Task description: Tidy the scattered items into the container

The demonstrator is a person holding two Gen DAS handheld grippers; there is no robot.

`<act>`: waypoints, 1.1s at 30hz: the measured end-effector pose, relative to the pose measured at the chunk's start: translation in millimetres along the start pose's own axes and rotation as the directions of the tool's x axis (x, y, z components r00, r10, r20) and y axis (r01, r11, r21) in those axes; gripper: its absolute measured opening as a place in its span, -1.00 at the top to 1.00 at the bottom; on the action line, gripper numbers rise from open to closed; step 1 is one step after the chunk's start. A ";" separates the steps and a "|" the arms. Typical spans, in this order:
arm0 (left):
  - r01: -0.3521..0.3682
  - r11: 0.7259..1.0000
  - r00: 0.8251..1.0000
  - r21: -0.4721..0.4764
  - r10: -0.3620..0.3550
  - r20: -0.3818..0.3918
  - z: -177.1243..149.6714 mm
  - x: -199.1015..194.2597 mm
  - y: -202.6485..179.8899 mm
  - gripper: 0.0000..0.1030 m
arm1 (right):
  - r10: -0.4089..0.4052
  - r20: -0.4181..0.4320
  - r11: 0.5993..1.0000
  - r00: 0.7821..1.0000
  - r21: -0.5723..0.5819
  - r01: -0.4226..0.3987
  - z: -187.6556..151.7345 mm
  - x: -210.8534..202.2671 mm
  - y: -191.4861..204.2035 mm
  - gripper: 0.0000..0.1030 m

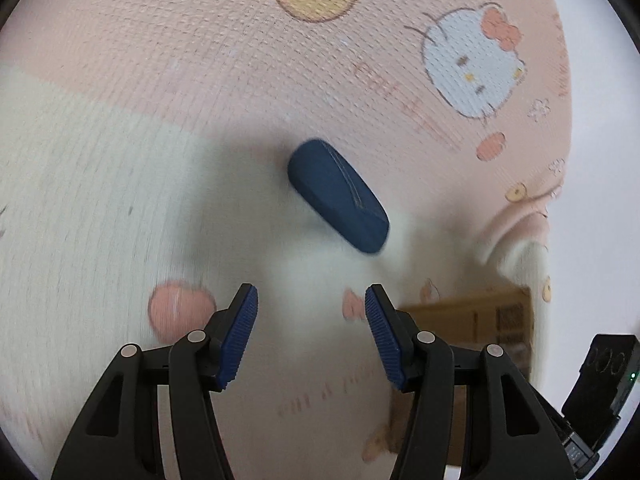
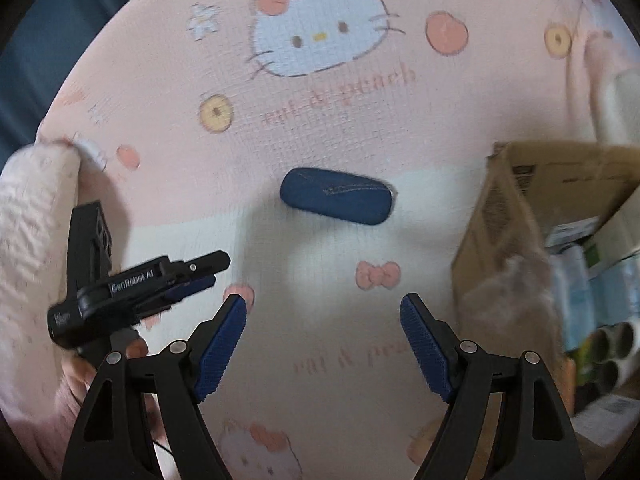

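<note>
A dark blue oblong case [image 1: 338,195] lies on the pink and white cartoon-print cloth [image 1: 160,80]. It also shows in the right wrist view [image 2: 336,195], lying crosswise. My left gripper [image 1: 311,300] is open and empty, a short way in front of the case. My right gripper [image 2: 323,308] is open and empty, further back from the case. The left gripper [image 2: 192,276] shows from the side at the left of the right wrist view. A cardboard box [image 2: 552,216] stands to the right, with several items inside; it also shows in the left wrist view [image 1: 480,316].
The box holds packets and bottles [image 2: 592,280] and several small round tubes [image 2: 612,348]. A fuzzy grey thing [image 2: 516,292] hangs at the box's near wall. A rolled pink blanket [image 2: 36,200] lies at the left. Dark blue fabric [image 2: 60,40] lies beyond the cloth's far left edge.
</note>
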State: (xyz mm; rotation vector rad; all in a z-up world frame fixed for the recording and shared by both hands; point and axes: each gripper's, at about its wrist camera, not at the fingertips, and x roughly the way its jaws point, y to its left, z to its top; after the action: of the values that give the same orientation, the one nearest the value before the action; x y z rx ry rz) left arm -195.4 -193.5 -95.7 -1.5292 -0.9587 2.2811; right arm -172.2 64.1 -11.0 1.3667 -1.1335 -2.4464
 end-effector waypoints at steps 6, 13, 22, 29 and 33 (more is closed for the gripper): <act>0.004 0.997 1.000 0.072 -0.006 0.031 31.5 26.7 -3.0 -0.17 | -0.065 0.087 0.992 0.994 0.115 0.055 15.1 42.8 -7.2 -0.52; 0.050 0.998 0.998 -0.026 -0.049 0.034 61.9 58.0 12.9 -0.17 | -0.080 0.126 0.980 0.989 0.194 0.054 36.7 89.9 -19.1 -0.52; 0.035 0.999 0.998 -0.013 -0.034 0.055 86.4 88.3 9.1 -0.17 | -0.112 0.142 0.973 0.984 0.215 0.080 47.4 144.3 -37.8 -0.52; 0.061 0.998 0.998 -0.002 -0.061 0.009 88.5 104.6 5.6 -0.16 | -0.078 0.179 0.967 0.981 0.252 0.031 38.6 167.9 -59.4 -0.61; 0.006 0.998 1.000 0.069 -0.007 0.014 83.5 106.9 -7.5 -0.16 | -0.032 0.208 0.968 0.978 0.251 -0.022 41.7 171.6 -64.5 -0.61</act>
State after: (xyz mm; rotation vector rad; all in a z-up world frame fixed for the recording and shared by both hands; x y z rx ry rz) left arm -316.6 -164.4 -149.8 -1.4819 -0.8784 2.2979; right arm -289.3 58.7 -157.9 1.1876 -1.5382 -2.5705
